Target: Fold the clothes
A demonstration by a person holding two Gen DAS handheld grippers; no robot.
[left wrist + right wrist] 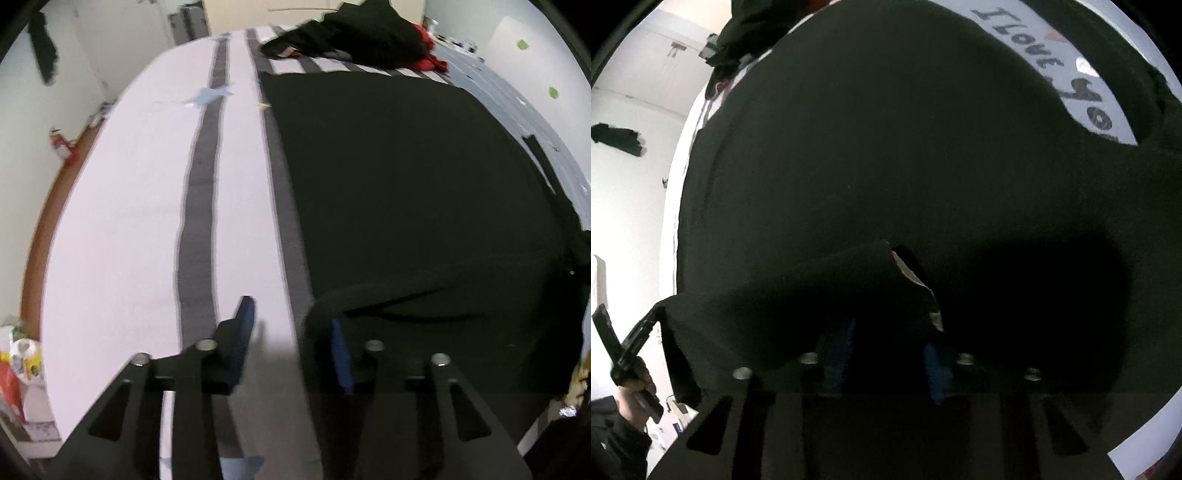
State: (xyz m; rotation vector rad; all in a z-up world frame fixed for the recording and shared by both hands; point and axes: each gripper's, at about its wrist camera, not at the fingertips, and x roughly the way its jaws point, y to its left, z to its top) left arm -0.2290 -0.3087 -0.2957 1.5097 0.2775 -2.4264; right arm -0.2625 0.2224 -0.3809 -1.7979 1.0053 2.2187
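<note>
Bed [122, 206], white with grey stripes, fills the left wrist view. Black garment [406, 192] spread flat over its right half, 12 to 5 o'clock. Clothes pile [354, 35] at 12, far end. Left gripper [291, 343] at 6: jaws apart, nothing pinched, right pad at the garment's near edge. Right gripper [886, 354]: nearly closed, a raised fold of garment over it; grip too dark to tell.

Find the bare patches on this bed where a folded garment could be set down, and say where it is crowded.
Free: the white sheet left of the two grey stripes. Crowded: the spread black garment fills the right side, and a heap of black and red clothes sits at the far end.
</note>
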